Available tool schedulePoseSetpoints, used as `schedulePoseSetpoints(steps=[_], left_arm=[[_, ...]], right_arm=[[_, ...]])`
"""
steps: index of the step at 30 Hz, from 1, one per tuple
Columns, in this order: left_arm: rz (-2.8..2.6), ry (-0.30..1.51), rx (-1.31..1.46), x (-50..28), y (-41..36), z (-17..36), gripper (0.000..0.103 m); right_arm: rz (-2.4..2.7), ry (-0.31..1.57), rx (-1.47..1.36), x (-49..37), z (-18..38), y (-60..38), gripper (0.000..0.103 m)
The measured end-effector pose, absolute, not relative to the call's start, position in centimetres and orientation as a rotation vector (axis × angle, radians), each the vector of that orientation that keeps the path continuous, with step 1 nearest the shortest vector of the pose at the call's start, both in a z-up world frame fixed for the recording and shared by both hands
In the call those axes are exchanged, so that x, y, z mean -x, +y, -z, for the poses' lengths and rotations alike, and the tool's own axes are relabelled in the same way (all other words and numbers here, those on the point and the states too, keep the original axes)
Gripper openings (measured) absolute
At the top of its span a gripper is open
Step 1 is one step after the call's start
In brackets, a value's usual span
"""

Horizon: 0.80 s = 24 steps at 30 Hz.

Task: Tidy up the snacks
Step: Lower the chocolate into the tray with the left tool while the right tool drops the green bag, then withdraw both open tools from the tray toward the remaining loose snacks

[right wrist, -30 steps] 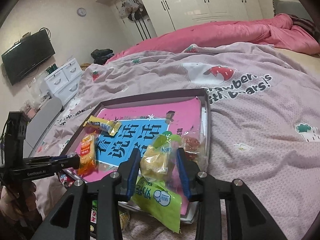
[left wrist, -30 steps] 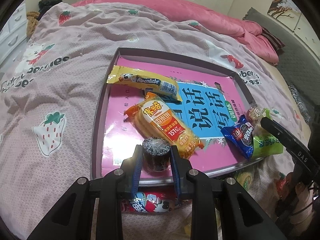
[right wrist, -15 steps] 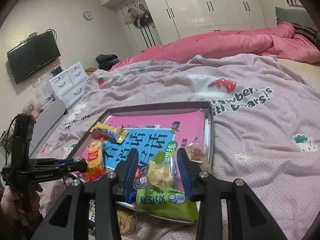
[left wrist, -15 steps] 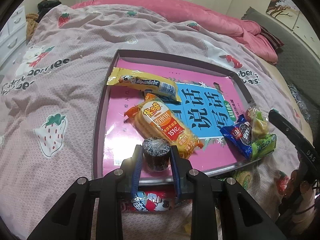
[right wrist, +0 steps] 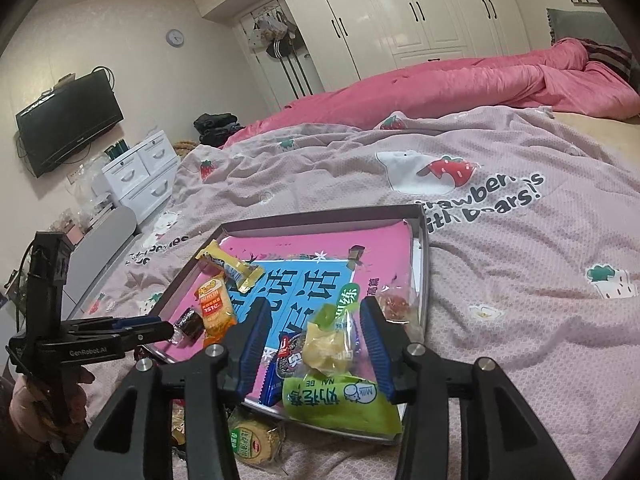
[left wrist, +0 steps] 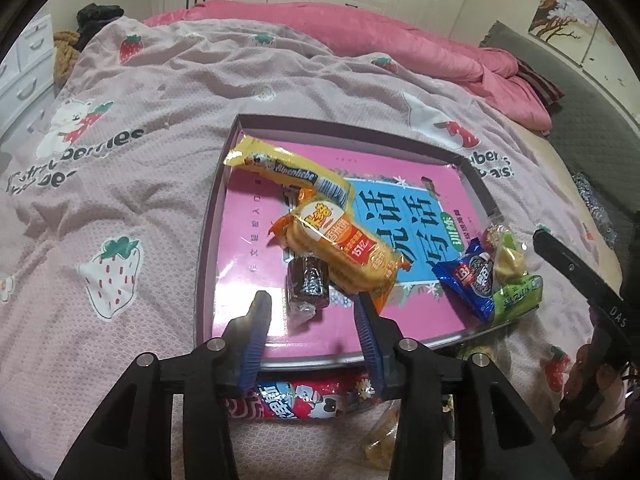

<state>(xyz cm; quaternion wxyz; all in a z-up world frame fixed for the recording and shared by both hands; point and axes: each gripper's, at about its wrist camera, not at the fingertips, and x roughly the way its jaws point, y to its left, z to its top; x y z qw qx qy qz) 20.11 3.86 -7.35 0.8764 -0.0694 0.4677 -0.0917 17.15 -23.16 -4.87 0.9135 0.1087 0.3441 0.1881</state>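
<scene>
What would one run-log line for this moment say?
left tongs: opening, dark snack released in tray | right tongs: opening, green packet released

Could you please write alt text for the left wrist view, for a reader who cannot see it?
The left hand-held gripper stands open over a shallow tray on a strawberry-print bedspread, its jaws having just opened off a dark wrapped snack now lying in the tray. An orange biscuit pack and a yellow candy stick lie beyond.

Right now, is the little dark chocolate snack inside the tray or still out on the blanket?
Inside. The dark snack lies on the tray floor beside the orange cracker pack, free of the left gripper.
</scene>
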Motion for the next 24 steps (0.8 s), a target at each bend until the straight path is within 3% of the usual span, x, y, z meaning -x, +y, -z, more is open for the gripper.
schedulePoseSetpoints(steps=[13, 24], left_arm=[[0.167, 0.916, 0.186, -18.8, 5.7, 4.2, 0.065], [0.142, 0.905, 0.181, -17.7, 6.7, 3.3, 0.068]], right_arm=[[-0.403, 0.685, -0.194, -16.1, 3.8, -22.5, 0.051], [-0.413, 0.680, -0.166, -15.0, 3.1, -21.9, 0.051]])
